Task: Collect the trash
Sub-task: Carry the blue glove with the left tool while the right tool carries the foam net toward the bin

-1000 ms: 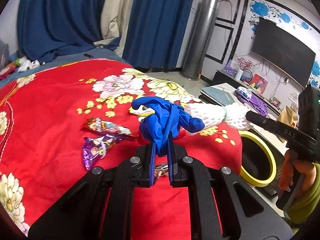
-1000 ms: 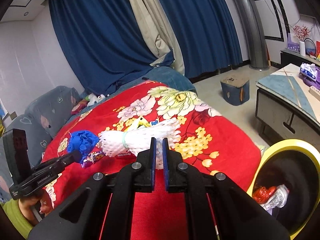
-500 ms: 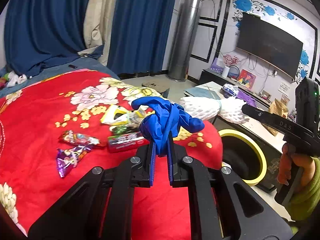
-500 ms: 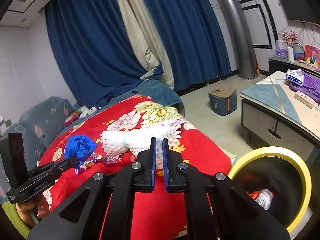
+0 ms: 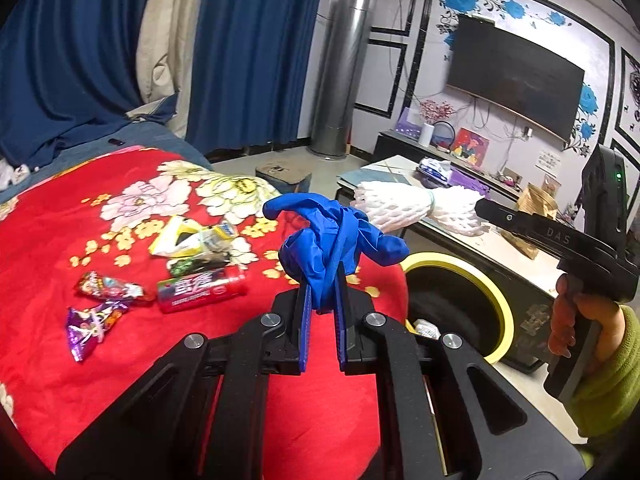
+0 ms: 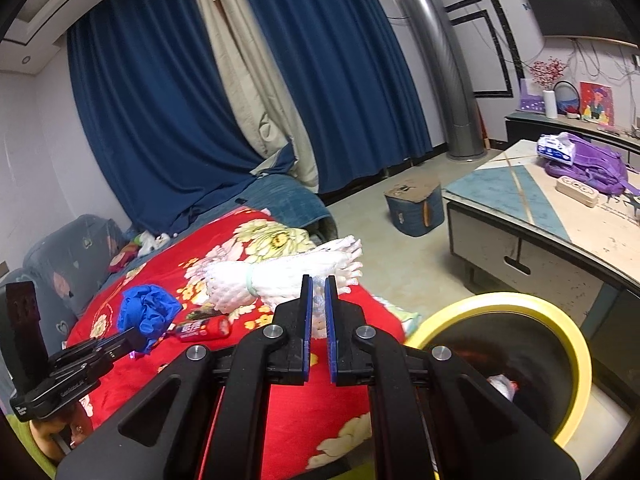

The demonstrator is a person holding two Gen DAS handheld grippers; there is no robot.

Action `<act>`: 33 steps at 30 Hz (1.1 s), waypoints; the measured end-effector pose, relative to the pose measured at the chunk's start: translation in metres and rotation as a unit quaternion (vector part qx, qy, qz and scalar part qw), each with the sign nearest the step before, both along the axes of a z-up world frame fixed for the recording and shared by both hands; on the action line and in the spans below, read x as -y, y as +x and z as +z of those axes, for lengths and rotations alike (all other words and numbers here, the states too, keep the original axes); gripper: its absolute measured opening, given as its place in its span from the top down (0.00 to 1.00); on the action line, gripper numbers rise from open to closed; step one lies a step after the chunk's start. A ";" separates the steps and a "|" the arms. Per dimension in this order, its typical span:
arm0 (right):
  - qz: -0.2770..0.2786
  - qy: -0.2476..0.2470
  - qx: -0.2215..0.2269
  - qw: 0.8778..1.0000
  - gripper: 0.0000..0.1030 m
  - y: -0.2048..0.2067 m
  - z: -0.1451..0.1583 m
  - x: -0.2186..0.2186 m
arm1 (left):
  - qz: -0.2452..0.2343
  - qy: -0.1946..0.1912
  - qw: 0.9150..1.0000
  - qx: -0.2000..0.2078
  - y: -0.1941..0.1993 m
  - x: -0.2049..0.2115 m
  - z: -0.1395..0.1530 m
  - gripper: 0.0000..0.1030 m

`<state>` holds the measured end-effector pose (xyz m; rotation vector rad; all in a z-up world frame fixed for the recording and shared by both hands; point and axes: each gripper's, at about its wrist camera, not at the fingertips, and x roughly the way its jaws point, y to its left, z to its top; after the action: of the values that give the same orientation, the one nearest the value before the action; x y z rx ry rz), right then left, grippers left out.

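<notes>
Beside bed, yellow-rimmed bin [image 6: 576,344] holds wrappers; left jaws clamp blue glove [image 5: 328,248], right jaws foam net [image 6: 280,280].

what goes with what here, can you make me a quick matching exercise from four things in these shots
Things:
1. blue glove
2. white foam net
3. red can
4. yellow-rimmed bin

States or places:
a. lying on the red blanket
b. on the floor beside the bed
c. pinched in the left tongs
d. pinched in the right tongs

Pairs: 1-c, 2-d, 3-a, 4-b
</notes>
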<state>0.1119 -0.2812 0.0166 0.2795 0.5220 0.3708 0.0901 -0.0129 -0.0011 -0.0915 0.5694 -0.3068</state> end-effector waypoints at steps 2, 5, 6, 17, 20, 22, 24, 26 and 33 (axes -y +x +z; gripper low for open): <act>-0.009 0.001 -0.001 1.000 0.94 -0.001 -0.001 0.008 | -0.007 0.001 1.000 0.002 0.001 0.006 0.001 0.95; -0.022 0.003 -0.003 1.000 0.94 -0.002 -0.003 0.020 | -0.018 0.002 1.000 0.001 0.003 0.015 0.000 0.95; -0.025 0.003 -0.004 1.000 0.94 -0.003 -0.004 0.022 | -0.021 0.003 1.000 0.001 0.004 0.017 0.000 0.95; -0.068 0.002 -0.006 0.998 0.94 -0.009 -0.011 0.054 | -0.066 0.010 0.998 0.000 0.012 0.057 -0.003 0.95; -0.080 0.002 -0.008 0.997 0.94 -0.009 -0.014 0.063 | -0.083 0.013 0.996 -0.002 0.014 0.071 -0.007 0.95; -0.088 0.003 -0.011 0.996 0.94 -0.009 -0.017 0.070 | -0.092 0.016 0.996 -0.004 0.013 0.081 -0.009 0.95; -0.097 0.004 -0.014 0.995 0.94 -0.010 -0.020 0.076 | -0.103 0.018 0.994 -0.007 0.013 0.091 -0.012 0.95; -0.105 0.006 -0.017 0.994 0.94 -0.011 -0.023 0.082 | -0.114 0.021 0.993 -0.009 0.014 0.100 -0.015 0.95; -0.135 0.004 -0.027 0.990 0.94 -0.012 -0.031 0.104 | -0.141 0.027 0.989 -0.018 0.018 0.125 -0.024 0.95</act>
<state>0.1001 -0.3855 -0.0142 0.3650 0.5278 0.1018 0.1084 -0.1383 -0.0249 0.0375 0.6262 -0.5660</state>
